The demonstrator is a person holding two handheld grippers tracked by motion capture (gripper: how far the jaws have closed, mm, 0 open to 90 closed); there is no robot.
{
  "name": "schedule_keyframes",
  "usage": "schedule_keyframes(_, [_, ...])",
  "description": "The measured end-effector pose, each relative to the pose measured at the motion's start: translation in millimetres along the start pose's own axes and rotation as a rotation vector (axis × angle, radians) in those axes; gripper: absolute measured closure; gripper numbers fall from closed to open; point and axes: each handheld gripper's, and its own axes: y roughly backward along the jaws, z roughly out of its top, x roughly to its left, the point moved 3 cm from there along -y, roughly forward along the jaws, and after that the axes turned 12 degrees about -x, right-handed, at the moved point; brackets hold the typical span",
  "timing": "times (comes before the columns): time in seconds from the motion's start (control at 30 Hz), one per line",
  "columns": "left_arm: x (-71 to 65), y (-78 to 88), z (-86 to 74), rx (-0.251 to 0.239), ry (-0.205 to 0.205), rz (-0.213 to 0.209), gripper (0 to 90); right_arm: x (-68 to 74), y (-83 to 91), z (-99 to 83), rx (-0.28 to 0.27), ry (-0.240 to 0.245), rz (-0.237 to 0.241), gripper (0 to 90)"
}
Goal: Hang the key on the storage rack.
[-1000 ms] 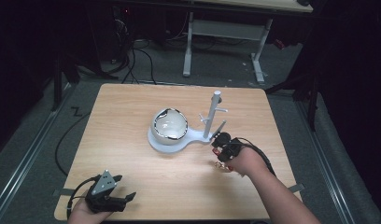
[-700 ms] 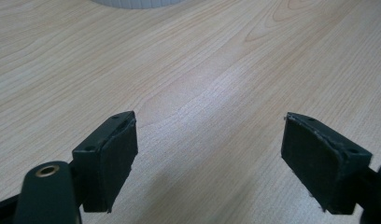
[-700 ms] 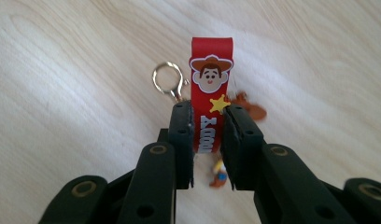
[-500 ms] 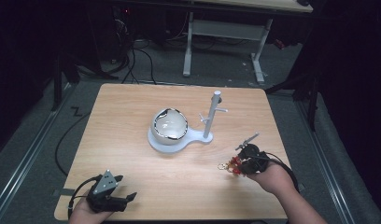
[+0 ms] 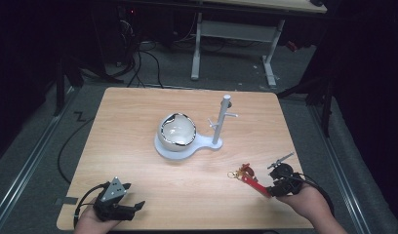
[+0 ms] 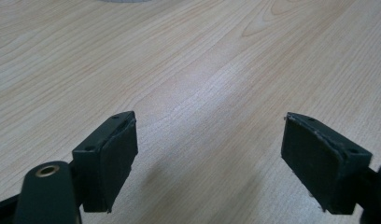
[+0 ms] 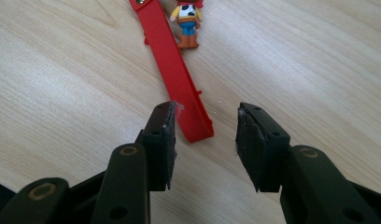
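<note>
Fingers of the right gripper (image 7: 205, 140) have just been opening and stand apart, the end of the flat red plastic strap (image 7: 172, 70) lying loose between them, a small cowboy figure charm (image 7: 187, 18) at its far end. Strap and charm lie on the light wooden tabletop (image 5: 138, 146) near its right front corner. The left gripper (image 5: 126, 207), at the left front corner, holds its fingers wide over bare wood. A white bowl-and-post stand (image 5: 187, 141) sits mid-tabletop.
</note>
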Motion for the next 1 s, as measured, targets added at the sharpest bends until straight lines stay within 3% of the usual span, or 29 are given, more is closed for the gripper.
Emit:
schedule_keyframes(0.2, [-0.7, 0.1, 0.4, 0.001, -0.003, -0.004, 19.3, 13.7, -9.0, 15.2, -0.006, 0.049, 0.014, 60.9])
schedule_keyframes(0.3, [0.1, 1.6, 0.4, -0.003, -0.001, -0.002, 19.2, 17.2, -20.1, 21.1, 0.012, 0.055, 0.013, 61.1])
schedule_keyframes(0.4, [1.5, 3.2, -0.1, -0.006, 0.004, 0.0, 19.3, 21.4, -33.4, 21.1, 0.063, 0.055, 0.032, 62.7])
schedule_keyframes(0.6, [1.8, 4.2, 0.1, -0.01, 0.006, 0.003, 19.3, 55.0, -35.4, 22.1, 0.077, 0.132, 0.127, 63.9])
schedule_keyframes(0.7, [-0.6, 3.6, 0.7, -0.007, -0.004, 0.0, 19.3, 64.0, -35.5, 30.3, 0.057, 0.153, 0.111, 61.6])
schedule_keyframes(0.87, [-0.2, 3.4, -0.1, -0.003, -0.003, 0.0, 19.3, 55.1, -44.9, 47.7, 0.047, 0.117, 0.058, 60.1])
schedule_keyframes(0.9, [0.9, 3.7, -0.4, -0.005, 0.001, 0.0, 19.3, 51.3, -51.1, 53.7, 0.062, 0.056, 0.038, 60.6])
schedule_keyframes(0.97, [1.4, 4.2, -0.4, -0.005, 0.001, 0.001, 19.3, 49.5, -53.6, 55.5, 0.062, 0.051, 0.038, 61.3])
schedule_keyframes(1.0, [1.4, 4.4, -0.3, -0.007, 0.002, 0.001, 19.3, 47.4, -57.2, 58.7, 0.071, 0.023, 0.039, 62.8])
